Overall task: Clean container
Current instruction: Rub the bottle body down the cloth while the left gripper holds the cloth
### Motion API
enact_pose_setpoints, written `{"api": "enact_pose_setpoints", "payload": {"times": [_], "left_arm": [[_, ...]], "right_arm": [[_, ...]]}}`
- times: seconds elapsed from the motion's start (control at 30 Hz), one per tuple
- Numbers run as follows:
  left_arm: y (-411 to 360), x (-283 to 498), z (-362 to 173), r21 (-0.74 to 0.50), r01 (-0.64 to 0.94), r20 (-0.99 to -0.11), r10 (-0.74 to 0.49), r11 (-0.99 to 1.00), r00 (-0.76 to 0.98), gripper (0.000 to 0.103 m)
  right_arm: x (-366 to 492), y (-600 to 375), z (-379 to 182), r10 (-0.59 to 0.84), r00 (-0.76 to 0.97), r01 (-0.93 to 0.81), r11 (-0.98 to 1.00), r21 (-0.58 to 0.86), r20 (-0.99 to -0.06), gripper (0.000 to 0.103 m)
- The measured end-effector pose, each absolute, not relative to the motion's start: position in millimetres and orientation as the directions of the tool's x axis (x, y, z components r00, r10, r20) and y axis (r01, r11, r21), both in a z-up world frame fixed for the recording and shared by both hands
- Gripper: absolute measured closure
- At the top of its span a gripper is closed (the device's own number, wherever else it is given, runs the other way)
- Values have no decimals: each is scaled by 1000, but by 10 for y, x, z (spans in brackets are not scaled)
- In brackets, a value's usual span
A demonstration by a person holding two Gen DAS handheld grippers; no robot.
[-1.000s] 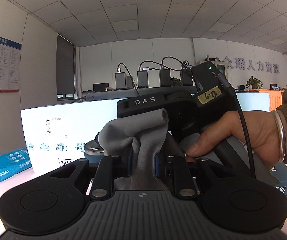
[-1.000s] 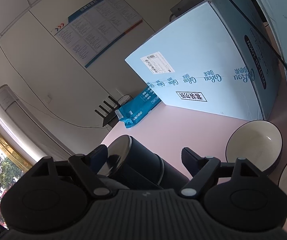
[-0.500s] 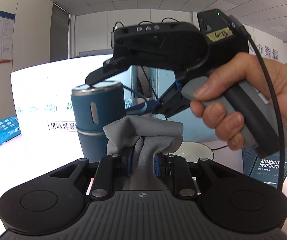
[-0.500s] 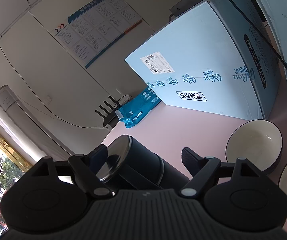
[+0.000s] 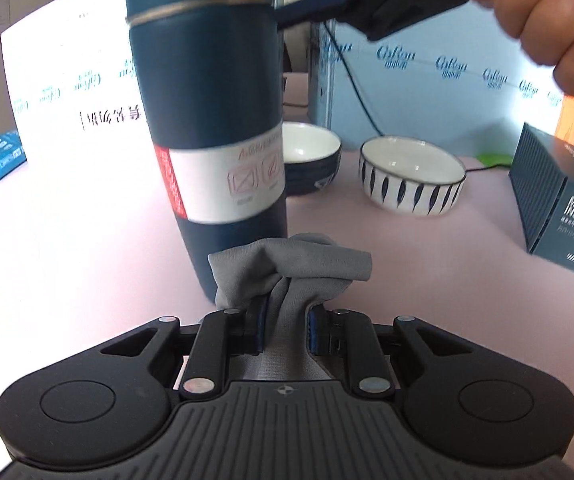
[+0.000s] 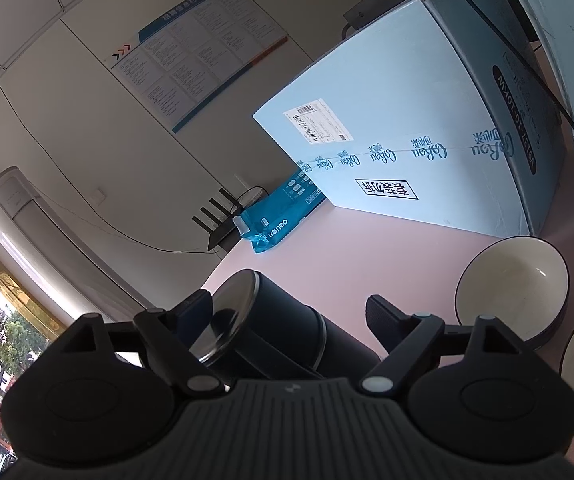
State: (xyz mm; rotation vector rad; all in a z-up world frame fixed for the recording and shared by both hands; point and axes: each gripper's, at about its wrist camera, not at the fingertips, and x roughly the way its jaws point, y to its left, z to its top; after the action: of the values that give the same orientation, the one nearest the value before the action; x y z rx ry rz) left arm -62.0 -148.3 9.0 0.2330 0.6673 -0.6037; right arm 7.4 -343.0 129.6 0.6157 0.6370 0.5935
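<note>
Left gripper (image 5: 285,312): clenched on a grey cloth (image 5: 287,264). The bunched end sticks out past the fingertips, low over the pink table (image 5: 427,280) and right in front of the container's base. Can't tell whether the cloth touches it.

Container is a dark blue flask (image 5: 207,120) with a white-and-red label band. It stands upright on the table, lid on, at left-centre in the left wrist view.

Right gripper (image 6: 287,304): held by a hand (image 5: 535,12) and straddling the flask's upper part, near the lid. The jaws are wide and have just opened a little more, with the flask between them. In the right wrist view one finger sits by the lid rim and the other shows a gap to the flask body, so it reads as released, not squeezing.

Behind the flask are a dark bowl (image 5: 315,168) and, beside it, a striped bowl (image 5: 411,188), both white inside. A dark box (image 5: 559,196) sits at far right. A pale blue carton (image 6: 407,128) stands at the back of the table.
</note>
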Motion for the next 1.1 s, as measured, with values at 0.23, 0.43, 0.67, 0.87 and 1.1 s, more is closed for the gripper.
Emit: {"api": "enact_pose_setpoints", "payload": {"times": [0.23,0.43,0.67,0.87,1.1], "left_arm": [[-1388,-674,45,29,575,-632,-431,817,644,86],[-1292,-844,370,59,553,-530,-443,831,723,86],[-1130,-1099,921,69,523,-328,-476,849,816,86],[-989,-1191,1298,54,498,-186,-481,866,857,86],[-981,-1058,1317,54,480,-175,-465,876,868,85]], "right_arm": [[61,-3437,1303,662,657,-306,672,675,-361,17],[78,-3428,1292,665,656,-303,666,682,-357,16],[98,-3397,1283,673,648,-308,659,686,-355,16],[107,-3395,1277,679,643,-305,652,694,-355,15],[114,-3389,1277,683,638,-308,650,694,-356,14]]}}
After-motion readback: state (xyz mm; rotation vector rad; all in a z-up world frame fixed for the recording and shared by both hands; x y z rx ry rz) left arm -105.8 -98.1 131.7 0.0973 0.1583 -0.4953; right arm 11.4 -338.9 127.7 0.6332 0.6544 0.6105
